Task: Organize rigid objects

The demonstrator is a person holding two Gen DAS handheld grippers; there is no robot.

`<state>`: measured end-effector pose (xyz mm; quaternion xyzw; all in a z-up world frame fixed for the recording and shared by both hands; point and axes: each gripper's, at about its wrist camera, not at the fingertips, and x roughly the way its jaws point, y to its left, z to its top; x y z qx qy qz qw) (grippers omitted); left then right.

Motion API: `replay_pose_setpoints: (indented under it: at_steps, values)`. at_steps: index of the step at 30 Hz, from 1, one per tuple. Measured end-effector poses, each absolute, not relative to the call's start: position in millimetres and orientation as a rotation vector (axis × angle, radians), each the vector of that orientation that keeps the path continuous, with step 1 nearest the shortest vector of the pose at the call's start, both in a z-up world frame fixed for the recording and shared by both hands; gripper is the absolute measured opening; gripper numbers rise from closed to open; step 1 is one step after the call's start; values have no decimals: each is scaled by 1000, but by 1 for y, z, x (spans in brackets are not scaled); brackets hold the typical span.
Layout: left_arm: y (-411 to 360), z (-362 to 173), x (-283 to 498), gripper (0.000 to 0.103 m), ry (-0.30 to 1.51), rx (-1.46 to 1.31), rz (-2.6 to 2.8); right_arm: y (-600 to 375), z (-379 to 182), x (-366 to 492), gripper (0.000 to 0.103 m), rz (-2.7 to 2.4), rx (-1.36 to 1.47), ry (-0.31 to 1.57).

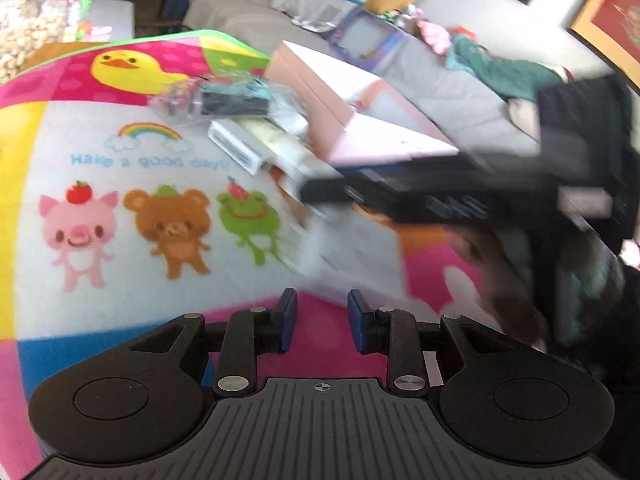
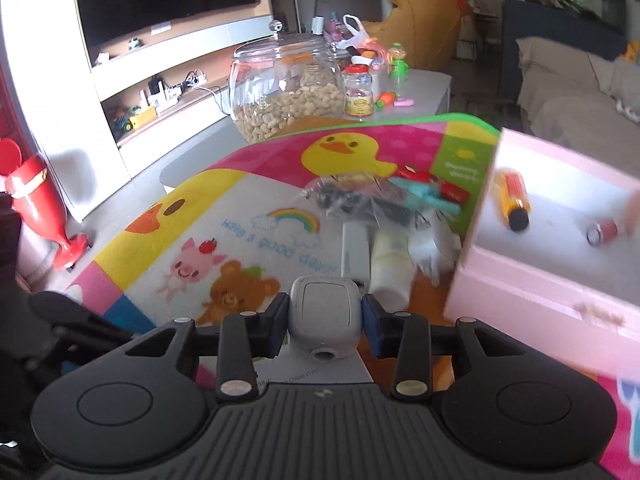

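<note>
My right gripper [image 2: 325,320] is shut on a small grey device [image 2: 325,316] with a round port, held above the colourful play mat [image 2: 248,184], left of the open pink box [image 2: 560,276]. The box holds an orange tube [image 2: 514,200] and a small red item [image 2: 604,232]. A white stick [image 2: 354,248], a cream tube [image 2: 390,268] and a clear bag of small parts [image 2: 352,196] lie on the mat beside the box. My left gripper [image 1: 322,322] is open and empty above the mat [image 1: 120,168]. The right gripper's arm [image 1: 460,192] shows blurred by the pink box [image 1: 360,108].
A large glass jar of nuts [image 2: 288,88], a small jar [image 2: 358,90] and toys stand on a low table behind the mat. A grey sofa [image 1: 420,68] with clutter lies beyond the box. A white paper carton [image 1: 352,248] lies on the mat.
</note>
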<state>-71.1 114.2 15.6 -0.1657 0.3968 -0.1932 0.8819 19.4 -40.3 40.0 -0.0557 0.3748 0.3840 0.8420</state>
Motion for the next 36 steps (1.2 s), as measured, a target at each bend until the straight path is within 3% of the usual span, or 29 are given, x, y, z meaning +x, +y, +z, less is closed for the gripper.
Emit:
replay_pose_setpoints:
  at_steps: [9,18,26,32,33,35,36]
  values:
    - [114,27,-67,31,854,-342,-384,-95,46,11,39,618,-127,692]
    - [48,24,-68,32,896,-145,-493,-128,20,-7,39,612,-78,765]
    - [96,29,-58,33,850,-112,-230,-106,15,-14,39,755,60,830]
    - [91,29,-60,34,884,-21,-279,-95,22,-13,39,709,9,768]
    - [86,28,-63,36,887,7,-305,-100,26,-13,38,683,1,739]
    - [71,26,-68,58,880,74,-337,-110,33,-14,38,617,-32,679]
    - [64,25,-67,63,883,91,-350,-115,37,-14,38,568,-62,645]
